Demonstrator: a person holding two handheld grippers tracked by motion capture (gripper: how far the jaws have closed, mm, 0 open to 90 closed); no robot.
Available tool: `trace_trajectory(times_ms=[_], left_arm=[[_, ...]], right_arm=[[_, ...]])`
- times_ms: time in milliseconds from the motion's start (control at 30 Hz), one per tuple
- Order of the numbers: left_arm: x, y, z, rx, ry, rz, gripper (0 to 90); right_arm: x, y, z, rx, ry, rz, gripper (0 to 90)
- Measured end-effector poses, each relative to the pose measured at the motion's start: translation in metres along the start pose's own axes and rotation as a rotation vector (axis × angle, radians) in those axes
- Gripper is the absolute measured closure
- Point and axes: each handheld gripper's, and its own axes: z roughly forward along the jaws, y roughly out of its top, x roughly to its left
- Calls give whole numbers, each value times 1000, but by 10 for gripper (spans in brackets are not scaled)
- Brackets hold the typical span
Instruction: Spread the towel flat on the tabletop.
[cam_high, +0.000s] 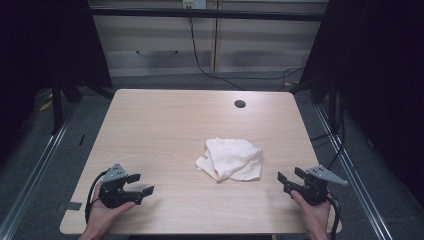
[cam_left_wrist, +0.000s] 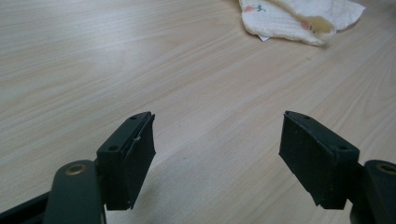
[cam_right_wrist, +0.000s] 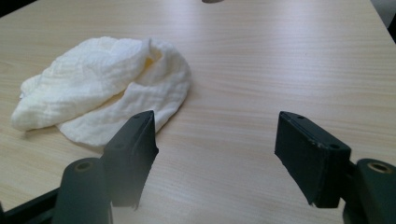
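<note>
While both the left gripper (cam_high: 141, 184) and right gripper (cam_high: 291, 179) rest spread and empty on the counter (cam_high: 165, 120), the crumpled white cloth (cam_high: 231, 158) lies untouched between them. Judgement: approach its loose edges low, one per side.

The high view looks forward and down from above the near edge of the light wooden table (cam_high: 165, 120), taking in the whole top with the floor and cabinet beyond. The left gripper view sits low and close over the tabletop, facing the crumpled white cloth (cam_left_wrist: 299, 18) at the upper right of its frame. The right gripper view, equally low, holds the same cloth (cam_right_wrist: 98, 88) nearer, at left centre. All three views share the cloth (cam_high: 231, 159) and the surrounding wood.
</note>
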Motion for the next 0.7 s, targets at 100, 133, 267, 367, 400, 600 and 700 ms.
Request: trace_trajectory(times_ms=[100,133,267,367,400,600,700], left_arm=[[1,0,0,1,-2,-7,261],[2,0,0,2,-1,-6,261],[4,0,2,10,7,-12,261],[4,1,2,10,7,-11,261],[4,1,2,10,7,-11,261],[2,1,0,6,7,8,261],[2,1,0,1,3,6,261]], right_arm=[[1,-1,1,7,13,-4,298],[2,-1,1,11,15,-7,300],[4,-2,4,43,48,-26,305],[5,-1,5,56,78,-22,313],[5,-1,5,56,78,-22,313],[15,5,6,64,166,-68,395],[21,10,10,72,193,-83,434]])
